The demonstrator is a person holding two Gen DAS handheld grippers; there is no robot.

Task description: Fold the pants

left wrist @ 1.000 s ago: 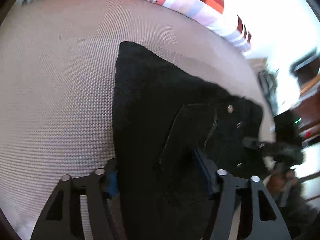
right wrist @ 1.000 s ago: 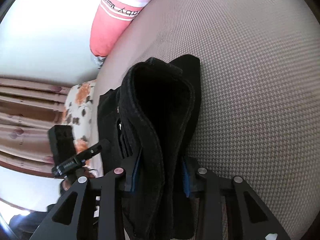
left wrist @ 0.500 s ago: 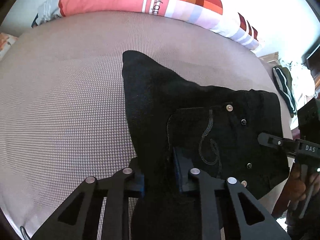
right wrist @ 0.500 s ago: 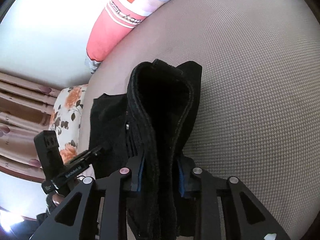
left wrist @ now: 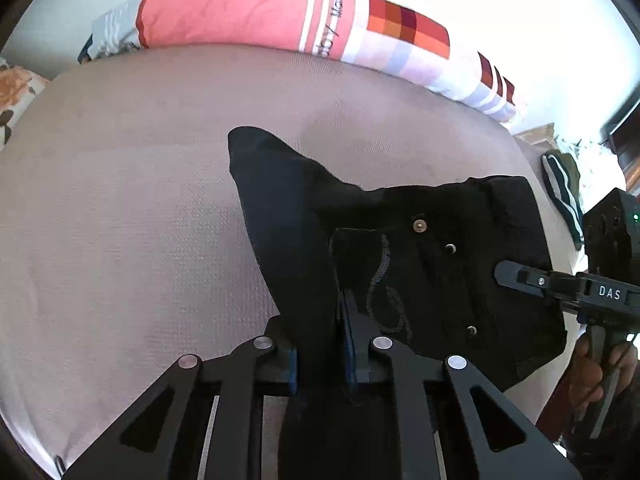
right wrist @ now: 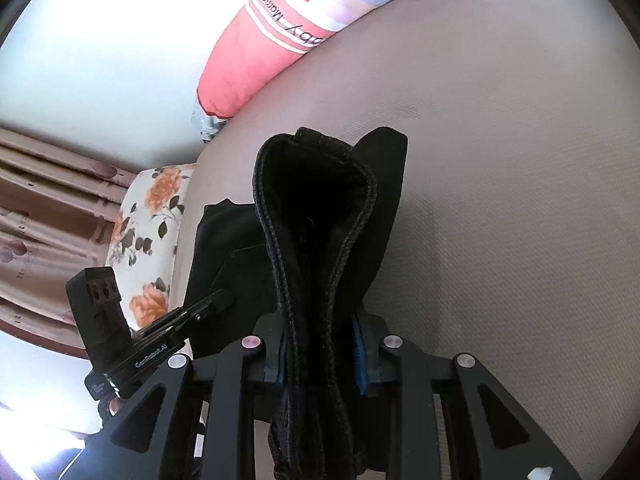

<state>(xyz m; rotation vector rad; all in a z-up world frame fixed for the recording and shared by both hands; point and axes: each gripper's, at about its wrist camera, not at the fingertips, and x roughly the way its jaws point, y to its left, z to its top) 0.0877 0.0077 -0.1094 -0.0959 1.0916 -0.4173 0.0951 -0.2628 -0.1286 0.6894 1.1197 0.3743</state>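
Jaws of both grippers clamp the black pants [left wrist: 400, 248] (right gripper [left wrist: 520, 280] marked "DAS").

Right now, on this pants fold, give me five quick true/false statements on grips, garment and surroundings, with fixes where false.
1. The left hand-held gripper is clamped on black fabric. True.
2. The right hand-held gripper is open and empty. False: it is shut on a thick bunch of the black denim pants.
3. The pants lie on a bare wooden floor. False: they rest on a beige woven bed cover.
4. A pink pillow with a checked colour patch lies along the far edge of the bed cover. True.
5. The pants are blue with white stripes. False: they are black, with metal rivets and a stitched back pocket.
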